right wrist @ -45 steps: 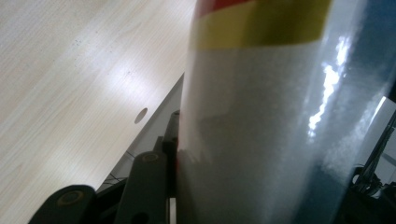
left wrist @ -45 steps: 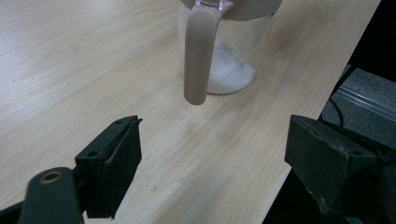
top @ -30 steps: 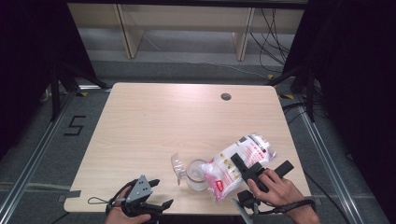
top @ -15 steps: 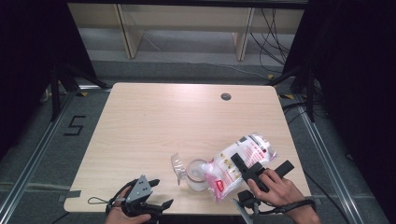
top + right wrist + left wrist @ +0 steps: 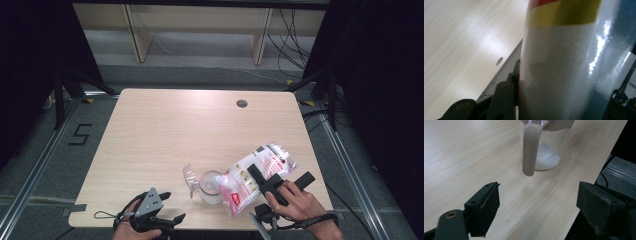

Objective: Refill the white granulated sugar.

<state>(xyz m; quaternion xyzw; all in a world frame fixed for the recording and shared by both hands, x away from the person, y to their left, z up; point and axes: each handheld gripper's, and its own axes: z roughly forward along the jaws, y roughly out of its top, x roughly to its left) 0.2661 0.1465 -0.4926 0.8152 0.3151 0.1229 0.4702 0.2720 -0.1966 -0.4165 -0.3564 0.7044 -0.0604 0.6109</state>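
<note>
Bag: a clear plastic bag (image 5: 257, 175) of white granules with red print lies tilted over the near right part of the surface (image 5: 165, 135), its lower end pointing at the jug's mouth.

Right tongs: the right tongs (image 5: 277, 179) are clamped across the bag's middle; in the high view one black jaw lies over the top of the bag, the other sticks out on its right side. In the right gripper view the bag (image 5: 569, 65) stands close up between the jaws, with yellow and red bands at its top and the white grains visible through the film.

Right hand: the right hand (image 5: 295, 202) grips the tool body at the near edge of the surface, just behind the bag.

Jug: a clear measuring jug (image 5: 211, 186) stands upright just left of the bag's lower end, touching it or nearly so; I cannot tell which. In the left gripper view the jug (image 5: 549, 150) has a beige handle facing the camera and a low heap of white grains on its bottom.

Left tongs: the left tongs (image 5: 172, 210) are spread wide with nothing between them, at the near edge, left of the jug and clear of it.

Left hand: the left hand (image 5: 131, 231) holds that tool at the bottom of the high view.

Wrapper: a bit of clear film (image 5: 190, 176) lies just left of the jug.
</note>
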